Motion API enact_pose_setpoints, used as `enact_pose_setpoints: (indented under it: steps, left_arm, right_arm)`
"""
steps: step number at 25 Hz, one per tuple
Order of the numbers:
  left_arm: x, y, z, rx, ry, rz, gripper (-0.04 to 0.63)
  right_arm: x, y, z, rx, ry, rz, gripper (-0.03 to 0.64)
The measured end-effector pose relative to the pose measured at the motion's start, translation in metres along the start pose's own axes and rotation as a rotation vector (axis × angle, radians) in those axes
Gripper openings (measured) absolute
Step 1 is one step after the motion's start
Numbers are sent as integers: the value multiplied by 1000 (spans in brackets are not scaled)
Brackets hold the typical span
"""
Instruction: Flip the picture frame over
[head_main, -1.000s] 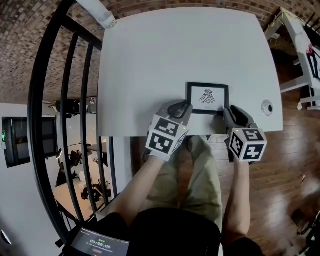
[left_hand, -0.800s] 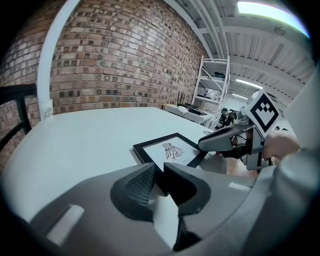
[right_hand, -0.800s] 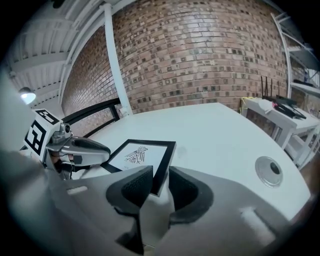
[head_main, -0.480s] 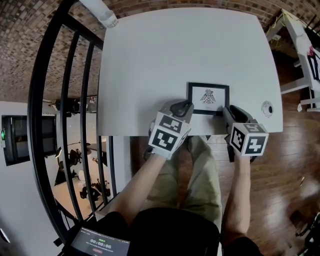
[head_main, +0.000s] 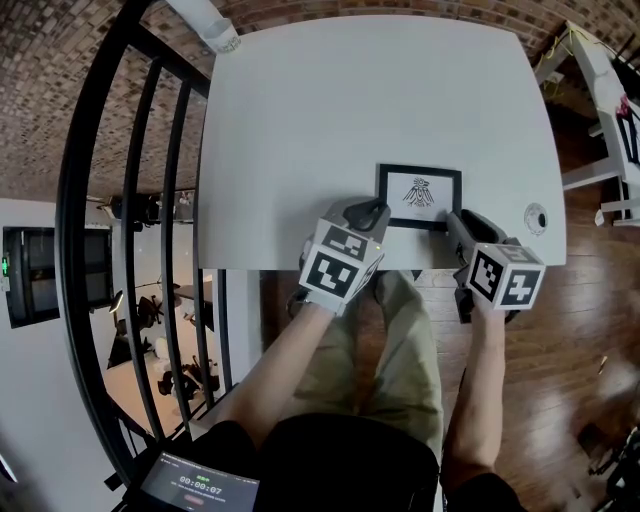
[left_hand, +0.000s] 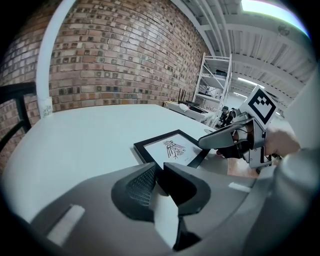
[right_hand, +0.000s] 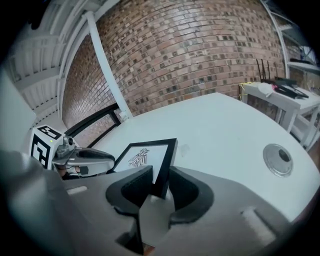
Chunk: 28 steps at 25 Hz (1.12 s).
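Right gripper view is showing my right hand-held gripper (right_hand: 161, 176) and left hand-held gripper (left_hand: 159, 172) each pinching a picture frame (right_hand: 145, 156) corner, so I am risking it slipping mid-flip.

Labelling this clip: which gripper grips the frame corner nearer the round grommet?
The right gripper: it grips the picture frame nearest the grommet; the left gripper grips the other near corner.

bright, even indoor light; a ceiling light (left_hand: 265, 6) glares at the upper right. fisheye bending and black corners in both gripper views, foreground soft.
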<state>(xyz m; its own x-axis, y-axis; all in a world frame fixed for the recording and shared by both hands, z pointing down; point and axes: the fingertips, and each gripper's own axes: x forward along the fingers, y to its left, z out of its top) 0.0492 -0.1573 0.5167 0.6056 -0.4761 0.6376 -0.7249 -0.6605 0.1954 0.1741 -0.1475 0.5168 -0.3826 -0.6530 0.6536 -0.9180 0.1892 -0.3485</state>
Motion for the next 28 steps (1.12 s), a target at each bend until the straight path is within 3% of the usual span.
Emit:
enact_pose_setpoints:
  steps: [17, 28]
  left_arm:
    - [-1, 2, 4, -22, -3, -15, 5]
    - [-3, 6, 6, -55, -18, -27, 1]
  right_arm:
    - [-37, 36, 37, -4, -173, 99, 86]
    - [-50, 63, 64, 10, -257, 172, 85]
